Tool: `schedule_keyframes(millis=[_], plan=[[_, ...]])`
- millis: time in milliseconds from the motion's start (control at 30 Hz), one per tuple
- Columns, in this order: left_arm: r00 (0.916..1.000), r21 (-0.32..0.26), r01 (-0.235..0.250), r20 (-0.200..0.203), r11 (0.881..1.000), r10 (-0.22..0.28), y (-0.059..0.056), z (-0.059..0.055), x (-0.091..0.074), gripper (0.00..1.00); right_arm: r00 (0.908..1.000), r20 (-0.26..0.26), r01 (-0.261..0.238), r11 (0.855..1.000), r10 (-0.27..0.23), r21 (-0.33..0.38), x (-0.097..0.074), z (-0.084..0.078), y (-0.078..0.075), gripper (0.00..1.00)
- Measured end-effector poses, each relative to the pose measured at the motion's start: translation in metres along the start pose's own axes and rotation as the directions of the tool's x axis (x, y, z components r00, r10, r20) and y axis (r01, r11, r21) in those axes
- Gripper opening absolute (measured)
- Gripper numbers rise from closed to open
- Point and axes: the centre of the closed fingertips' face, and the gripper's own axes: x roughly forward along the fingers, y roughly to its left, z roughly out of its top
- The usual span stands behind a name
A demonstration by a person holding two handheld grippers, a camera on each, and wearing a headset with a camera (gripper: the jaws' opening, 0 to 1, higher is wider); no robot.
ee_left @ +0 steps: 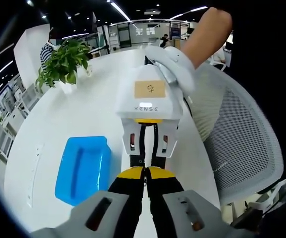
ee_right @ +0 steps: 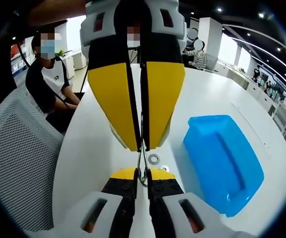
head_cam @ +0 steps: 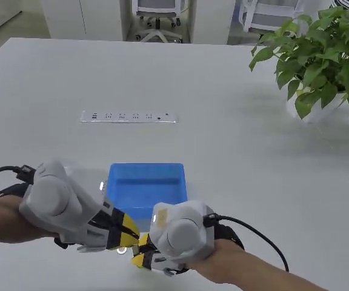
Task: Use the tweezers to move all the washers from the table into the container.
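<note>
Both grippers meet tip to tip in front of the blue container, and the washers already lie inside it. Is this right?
Not quite. The right gripper view shows a washer on the table, beside the blue container, not inside it. The left gripper and right gripper do meet tip to tip, with the tweezers between them.

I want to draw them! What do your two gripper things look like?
Each is a chunky, rounded, whitish-grey shell. The left gripper and the right gripper both have black jaws with yellow pads. A thin black cable trails from each one. The right gripper also has a small tan sticker above some grey lettering.
</note>
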Motion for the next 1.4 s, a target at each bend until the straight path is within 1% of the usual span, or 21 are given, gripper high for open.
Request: schedule_keyframes(millis=[100,267,367,467,500,700,800,900,1000,1067,1100,1267,1400], plan=[[0.9999,0.000,-0.009,-0.010,1.000,0.009,0.000,-0.002,-0.001,0.07,1.0000,0.002,-0.002,1.000,0.002,0.003,0.000,0.000,0.000,0.08],[0.9993,-0.012,-0.036,-0.008,0.999,0.036,0.005,-0.005,-0.004,0.15,1.0000,0.003,-0.003,1.000,0.003,0.001,-0.001,-0.001,0.000,0.09],[0.9991,-0.021,-0.043,-0.006,0.999,0.043,0.006,-0.006,-0.007,0.21,1.0000,-0.001,-0.007,1.000,0.007,-0.008,-0.002,-0.001,0.002,0.09],[0.9986,-0.040,-0.054,-0.001,0.998,0.054,0.006,-0.007,-0.009,0.25,1.0000,0.002,-0.007,1.000,0.007,-0.012,-0.003,0.000,0.002,0.09],[0.9985,-0.057,-0.055,0.003,0.997,0.055,0.006,-0.007,-0.010,0.28,1.0000,0.004,-0.006,1.000,0.006,-0.012,-0.004,0.001,0.001,0.09],[0.9972,-0.113,-0.065,0.030,0.991,0.069,0.004,-0.008,-0.013,0.40,0.9999,0.011,-0.004,1.000,0.004,-0.026,-0.009,0.006,0.001,0.09],[0.9962,-0.166,-0.068,0.042,0.984,0.076,0.004,-0.013,-0.017,0.45,0.9999,0.009,-0.012,0.999,0.012,-0.044,-0.013,0.010,0.001,0.09],[0.9944,-0.195,-0.084,0.047,0.977,0.095,0.005,-0.016,-0.020,0.49,0.9998,0.013,-0.011,0.998,0.011,-0.057,-0.017,0.015,-0.001,0.09],[0.9905,-0.235,-0.097,0.072,0.967,0.117,0.006,-0.015,-0.023,0.53,0.9997,0.022,-0.008,0.998,0.009,-0.069,-0.022,0.022,-0.005,0.09],[0.9849,-0.270,-0.111,0.099,0.957,0.142,0.008,-0.013,-0.026,0.57,0.9997,0.024,-0.005,0.997,0.007,-0.079,-0.026,0.027,-0.007,0.09],[0.9812,-0.291,-0.119,0.112,0.949,0.157,0.010,-0.013,-0.027,0.59,0.9998,0.019,-0.003,0.996,0.005,-0.092,-0.028,0.029,-0.009,0.09],[0.9703,-0.319,-0.147,0.138,0.936,0.199,0.012,-0.014,-0.031,0.65,0.9995,0.029,0.011,0.994,-0.008,-0.105,-0.038,0.038,-0.019,0.09],[0.9587,-0.342,-0.180,0.149,0.922,0.242,0.016,-0.015,-0.033,0.70,0.9988,0.046,0.022,0.994,-0.017,-0.110,-0.045,0.047,-0.028,0.09]])
